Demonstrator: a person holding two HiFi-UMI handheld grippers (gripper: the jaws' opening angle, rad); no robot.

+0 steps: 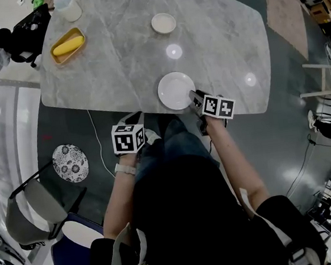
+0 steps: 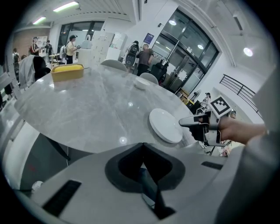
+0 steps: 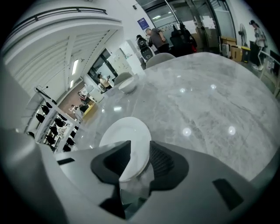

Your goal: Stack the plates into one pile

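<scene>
A large white plate (image 1: pixel 175 90) (image 2: pixel 164 124) (image 3: pixel 127 135) lies flat on the grey marble table (image 1: pixel 122 62), close to its near edge. A smaller white plate (image 1: pixel 164 23) (image 2: pixel 141 82) (image 3: pixel 128 86) sits alone near the far edge. My right gripper (image 1: pixel 193 98) (image 2: pixel 186 124) (image 3: pixel 140 159) is at the large plate's right rim. Its jaws stand apart with the rim between them and do not clamp it. My left gripper (image 1: pixel 133 119) (image 2: pixel 143 148) hangs just off the near edge of the table, shut and empty, left of the large plate.
A yellow tray (image 1: pixel 68 46) holding a yellow object and a white container (image 1: pixel 68 6) stand at the table's far left. Beyond that corner sits a black bag (image 1: pixel 27 35). On the floor to my left is a round patterned seat (image 1: pixel 70 163). People stand far off.
</scene>
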